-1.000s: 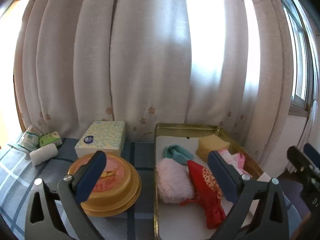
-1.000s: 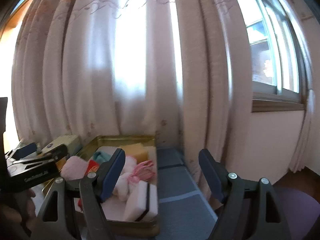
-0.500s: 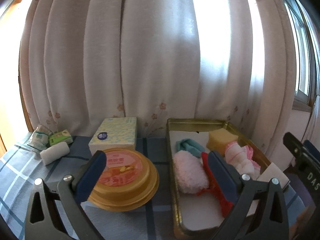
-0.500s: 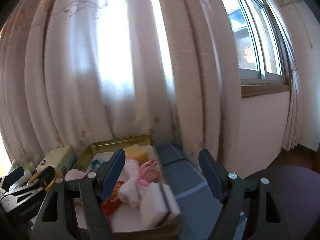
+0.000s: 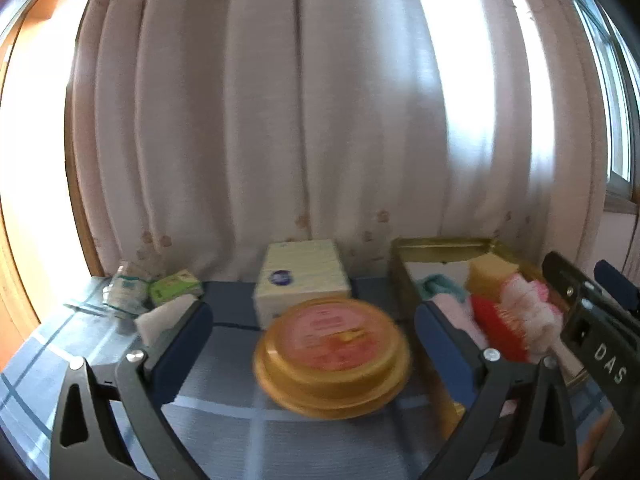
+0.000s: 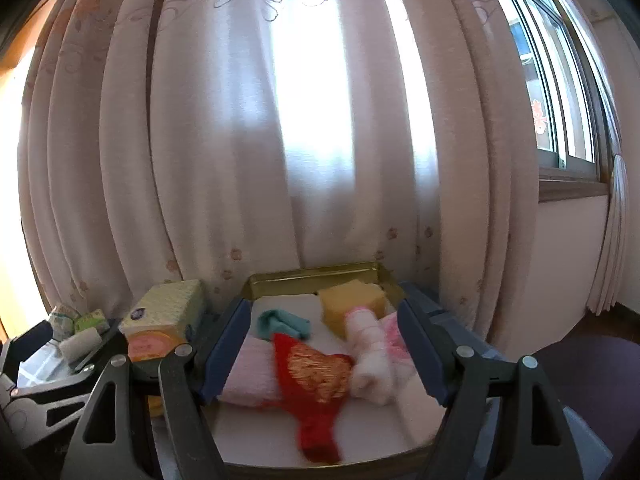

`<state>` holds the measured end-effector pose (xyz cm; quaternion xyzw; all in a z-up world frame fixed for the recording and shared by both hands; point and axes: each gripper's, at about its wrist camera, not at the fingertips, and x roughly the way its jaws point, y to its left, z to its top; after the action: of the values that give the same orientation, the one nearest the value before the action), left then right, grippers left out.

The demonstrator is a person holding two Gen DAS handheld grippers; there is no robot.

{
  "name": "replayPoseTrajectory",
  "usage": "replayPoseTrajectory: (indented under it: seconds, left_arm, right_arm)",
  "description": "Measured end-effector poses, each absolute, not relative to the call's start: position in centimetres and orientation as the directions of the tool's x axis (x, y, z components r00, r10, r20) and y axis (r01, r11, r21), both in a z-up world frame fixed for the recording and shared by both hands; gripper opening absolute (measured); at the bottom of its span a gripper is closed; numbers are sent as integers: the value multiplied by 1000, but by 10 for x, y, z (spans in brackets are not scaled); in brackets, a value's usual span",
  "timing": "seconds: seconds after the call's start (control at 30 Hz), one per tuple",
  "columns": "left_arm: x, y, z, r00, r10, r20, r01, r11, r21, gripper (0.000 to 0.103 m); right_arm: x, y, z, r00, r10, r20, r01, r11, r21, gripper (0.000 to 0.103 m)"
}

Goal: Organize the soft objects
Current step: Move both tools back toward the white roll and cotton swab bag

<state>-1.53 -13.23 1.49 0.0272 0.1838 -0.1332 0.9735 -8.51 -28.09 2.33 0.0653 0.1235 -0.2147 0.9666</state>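
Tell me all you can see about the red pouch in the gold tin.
The red pouch is soft cloth with gold embroidery across its wide upper part; it narrows to a gathered end pointing toward the camera. It lies flat on the white floor of the gold tin, near the middle, partly over a pale pink fluffy cloth at its left, with a white and pink roll against its right. No gripper touches it.

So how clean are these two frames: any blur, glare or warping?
Left wrist view: motion smear on the round tin and the tray; curtain backlit, blown out upper right. Right wrist view: red cloth smeared, curtain centre overexposed. Both fisheye, edges bowed and dark.
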Motion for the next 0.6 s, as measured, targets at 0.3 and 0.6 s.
replayPoseTrajectory:
  seconds: [0.3,0.6]
  left_arm:
    - [8,-71,14,900,-178,-398,202,979,18,103]
    - [34,-10,16,907,-73,-415,113,991,71,103]
  right_arm:
    - [-54,-221,21,907,-318,-276,345,937,55,78]
    - [-15,-155,16,930,-210,-302,226,974,18,78]
